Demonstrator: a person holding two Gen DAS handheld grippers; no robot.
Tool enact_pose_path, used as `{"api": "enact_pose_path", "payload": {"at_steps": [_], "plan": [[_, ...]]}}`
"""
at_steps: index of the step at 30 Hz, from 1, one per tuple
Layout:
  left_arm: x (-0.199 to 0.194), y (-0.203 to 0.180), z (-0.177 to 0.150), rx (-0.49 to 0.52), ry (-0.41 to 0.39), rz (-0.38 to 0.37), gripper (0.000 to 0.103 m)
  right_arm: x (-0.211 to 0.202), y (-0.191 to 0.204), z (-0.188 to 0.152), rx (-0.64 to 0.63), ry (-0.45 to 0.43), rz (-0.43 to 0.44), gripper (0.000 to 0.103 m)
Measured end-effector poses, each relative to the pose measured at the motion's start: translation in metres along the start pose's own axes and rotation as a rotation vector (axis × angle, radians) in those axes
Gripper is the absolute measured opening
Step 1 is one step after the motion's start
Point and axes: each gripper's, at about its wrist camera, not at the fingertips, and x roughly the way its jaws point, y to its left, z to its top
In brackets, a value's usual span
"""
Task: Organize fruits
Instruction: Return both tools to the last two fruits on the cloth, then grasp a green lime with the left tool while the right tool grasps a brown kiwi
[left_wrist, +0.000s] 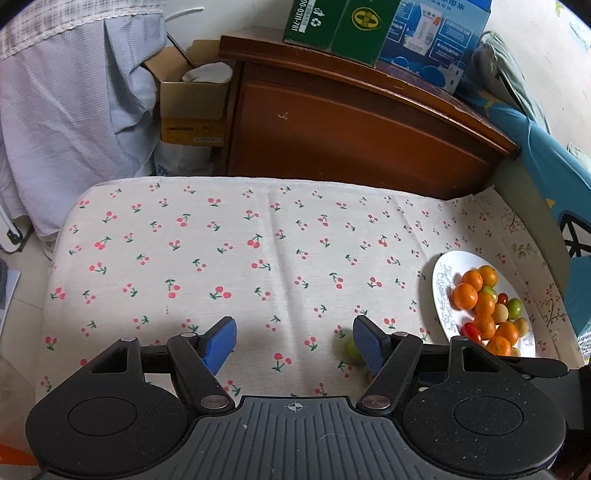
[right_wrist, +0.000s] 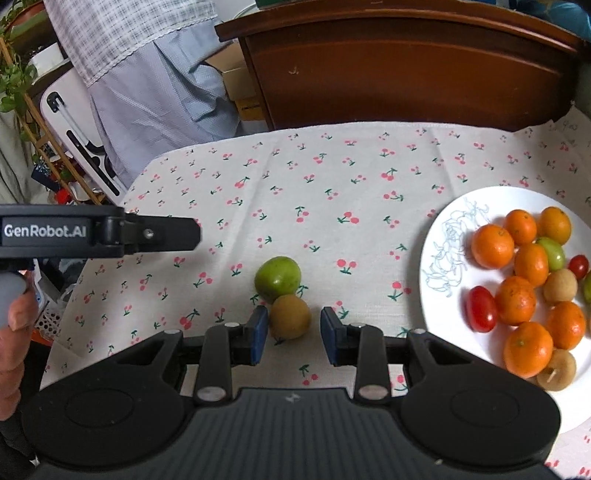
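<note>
Cherry-printed cloth covered the table beneath me. Nearest, my right gripper bracketed a brownish round fruit, pads narrowed either side of it but not yet pressing; closing and carrying it to the plate looked like the next move. Touching that fruit on its far side sat a green fruit, likely to roll if nudged. My left gripper hung spread and empty beside it. Right of the brownish fruit, the white plate was already crowded with oranges.

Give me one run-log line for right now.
right claw: open, around brown fruit | green fruit: loose on cloth | left claw: open, empty | plate: piled fruit
</note>
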Motion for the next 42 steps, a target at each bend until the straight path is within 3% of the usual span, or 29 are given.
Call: {"api": "enact_pose_path", "payload": {"at_steps": [5,20,22,26,34,42], "plan": [[0.005,-0.006,-0.003,0.020,0.001,-0.007,0.070,0.004,0.005,-0.004,-0.021,0.019,-0.003,0.027],[0.027,-0.043,-0.020,0.180,-0.008,-0.043,0.066,-0.042,-0.028,-0.010,0.030,-0.030,-0.071,0.026],[0.032,-0.047,-0.022,0.191,-0.006,-0.049,0.058,-0.047,-0.031,-0.010,0.038,-0.038,-0.073,0.026],[0.040,-0.053,-0.025,0.212,-0.002,-0.045,0.051,-0.053,-0.035,-0.009,0.049,-0.051,-0.069,0.026],[0.051,-0.061,-0.029,0.251,0.016,-0.064,0.028,-0.056,-0.036,-0.008,0.055,-0.061,-0.066,0.026],[0.048,-0.061,-0.030,0.251,0.002,-0.061,0.025,-0.058,-0.035,-0.006,0.054,-0.069,-0.067,0.026]]}}
